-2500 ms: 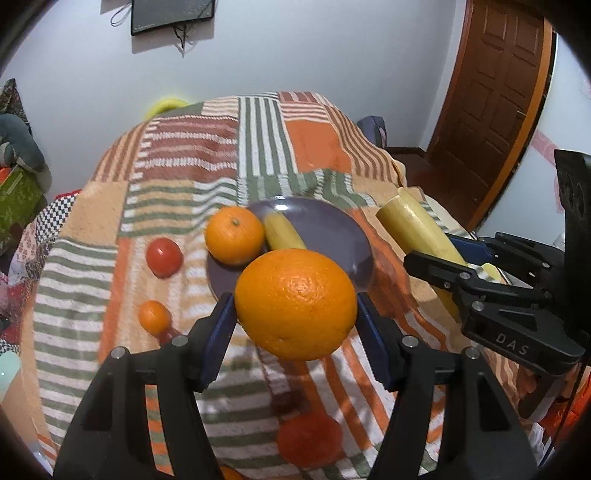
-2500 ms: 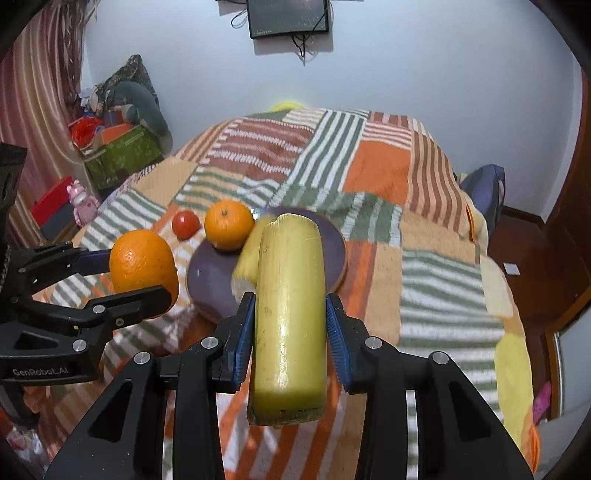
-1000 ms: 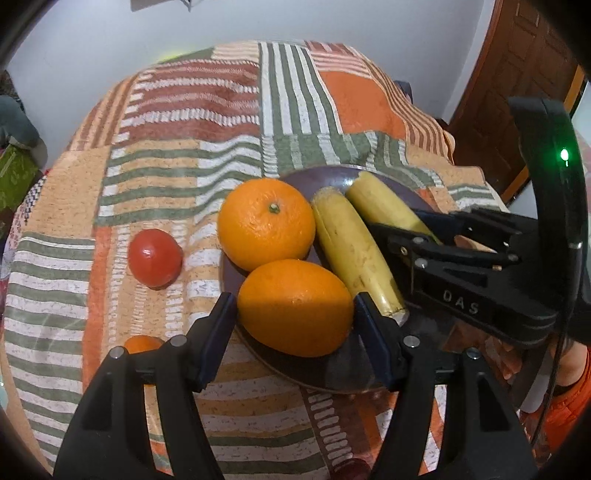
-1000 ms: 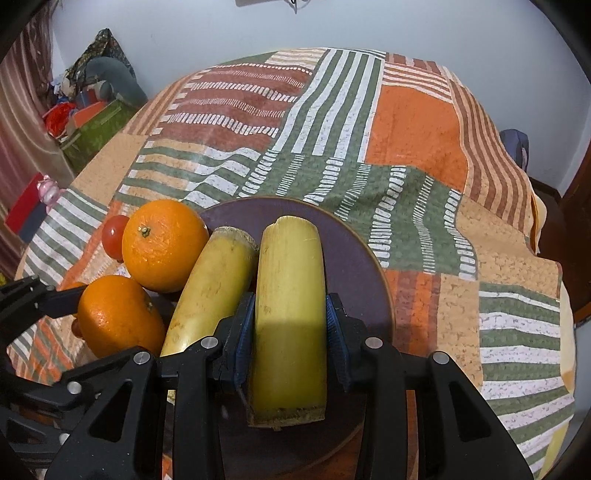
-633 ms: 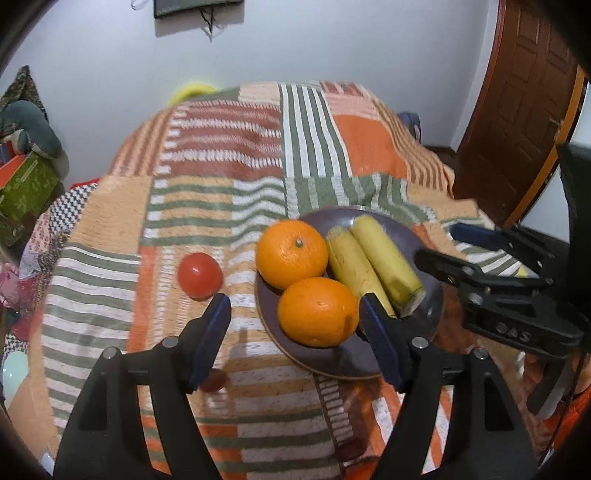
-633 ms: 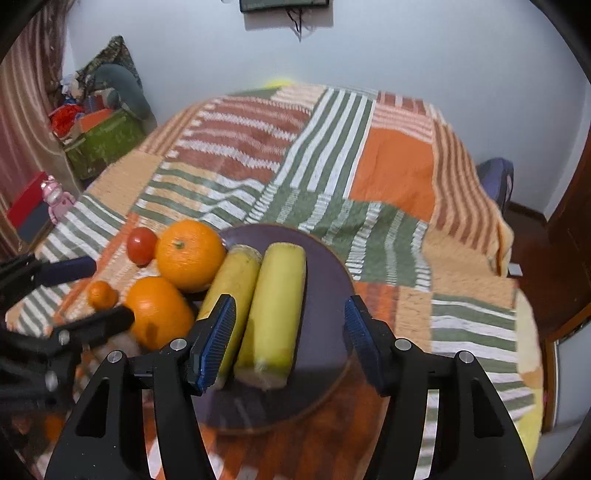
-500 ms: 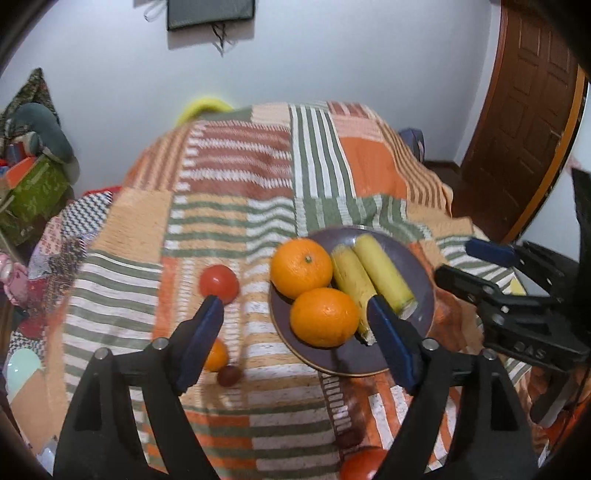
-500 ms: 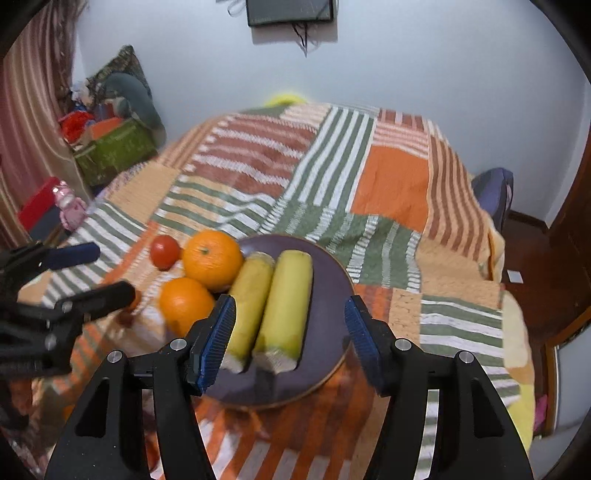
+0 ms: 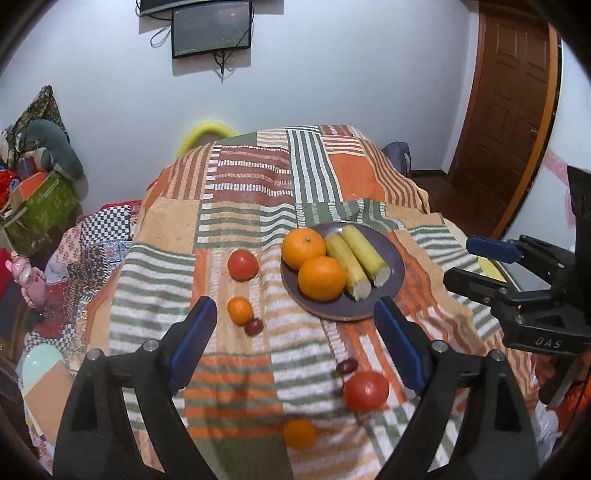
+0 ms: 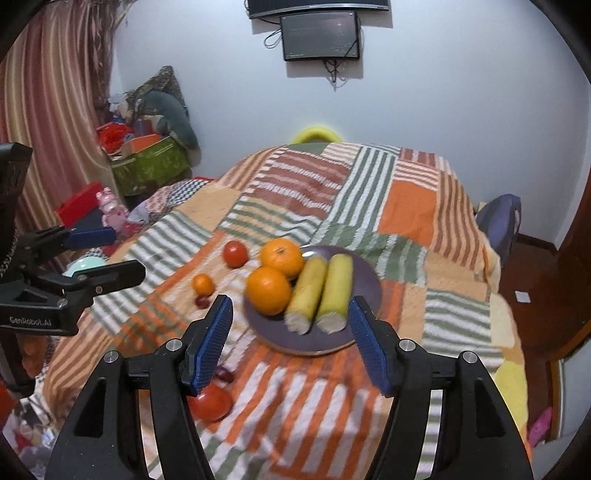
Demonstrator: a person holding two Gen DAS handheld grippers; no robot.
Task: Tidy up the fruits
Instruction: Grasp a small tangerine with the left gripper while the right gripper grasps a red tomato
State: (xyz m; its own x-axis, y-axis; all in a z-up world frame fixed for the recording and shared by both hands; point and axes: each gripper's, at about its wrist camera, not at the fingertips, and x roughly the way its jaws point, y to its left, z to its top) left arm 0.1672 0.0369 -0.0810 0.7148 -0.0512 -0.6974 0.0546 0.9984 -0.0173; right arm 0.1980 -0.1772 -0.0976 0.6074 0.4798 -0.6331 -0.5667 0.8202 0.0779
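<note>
A dark purple plate [image 9: 393, 286] [image 10: 364, 284] on the striped blanket holds two oranges [image 9: 320, 277] [image 10: 269, 290] and two yellow banana pieces [image 9: 364, 252] [image 10: 333, 292]. Loose on the blanket lie a tomato [image 9: 242, 264] [image 10: 235, 253], a small mandarin [image 9: 239, 310] [image 10: 203, 284], a dark grape [image 9: 254, 326], a second tomato [image 9: 365, 391] [image 10: 209, 404], another grape [image 9: 347, 366] and another mandarin [image 9: 300, 433]. My left gripper [image 9: 293, 343] is open and empty, pulled back above the blanket. My right gripper [image 10: 290, 341] is open and empty, in front of the plate.
The striped patchwork blanket [image 9: 251, 177] covers a raised bed-like surface. A green box with clutter [image 10: 151, 162] stands at the left by the wall. A brown door [image 9: 506, 122] is at the right. A screen [image 10: 319, 35] hangs on the wall.
Both grippers let go of the orange and the banana piece on the plate, opened, and drew back and up, so more of the blanket and loose fruit shows.
</note>
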